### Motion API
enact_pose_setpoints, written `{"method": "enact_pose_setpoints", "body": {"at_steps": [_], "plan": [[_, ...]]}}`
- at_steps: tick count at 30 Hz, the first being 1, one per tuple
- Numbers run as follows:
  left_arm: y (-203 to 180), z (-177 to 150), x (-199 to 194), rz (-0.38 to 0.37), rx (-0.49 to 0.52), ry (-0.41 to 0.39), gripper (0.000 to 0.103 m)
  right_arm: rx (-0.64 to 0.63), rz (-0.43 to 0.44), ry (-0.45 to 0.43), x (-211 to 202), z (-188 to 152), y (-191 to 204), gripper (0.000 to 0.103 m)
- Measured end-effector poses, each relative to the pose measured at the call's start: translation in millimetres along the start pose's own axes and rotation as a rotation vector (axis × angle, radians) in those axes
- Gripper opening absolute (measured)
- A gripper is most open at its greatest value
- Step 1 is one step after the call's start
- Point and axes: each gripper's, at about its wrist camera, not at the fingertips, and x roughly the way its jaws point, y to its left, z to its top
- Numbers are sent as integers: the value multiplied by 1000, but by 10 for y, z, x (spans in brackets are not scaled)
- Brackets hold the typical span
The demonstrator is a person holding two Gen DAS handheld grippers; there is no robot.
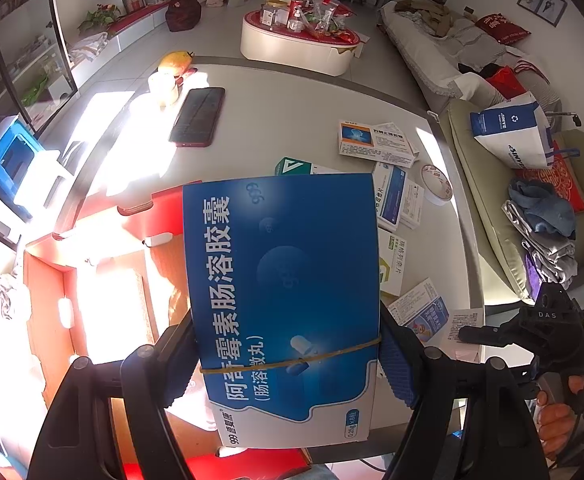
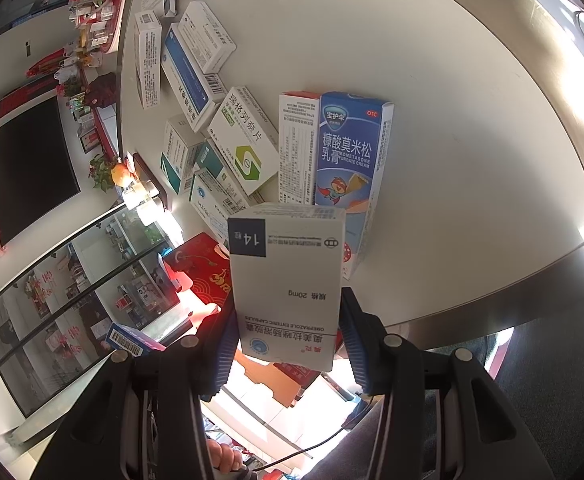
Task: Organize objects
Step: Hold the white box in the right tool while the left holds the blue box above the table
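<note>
Left tongs (image 1: 287, 360): pinched a large blue cardboard medicine box (image 1: 283, 280).
Right tongs (image 2: 287, 340): pinched a white-and-navy cardboard capsule box (image 2: 287, 280).

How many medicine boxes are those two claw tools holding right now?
2. A blue box is clamped in the left gripper; a white box marked 14 is clamped in the right gripper. Other boxes lie loose on the table, not held.
</note>
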Motion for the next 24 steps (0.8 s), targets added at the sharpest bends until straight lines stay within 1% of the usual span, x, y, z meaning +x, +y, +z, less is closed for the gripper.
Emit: {"method": "enact_pose_setpoints", "body": {"at_steps": [24], "plan": [[79, -63, -28, 11, -12, 0, 82, 4, 2, 2, 6, -39, -27, 46]]}}
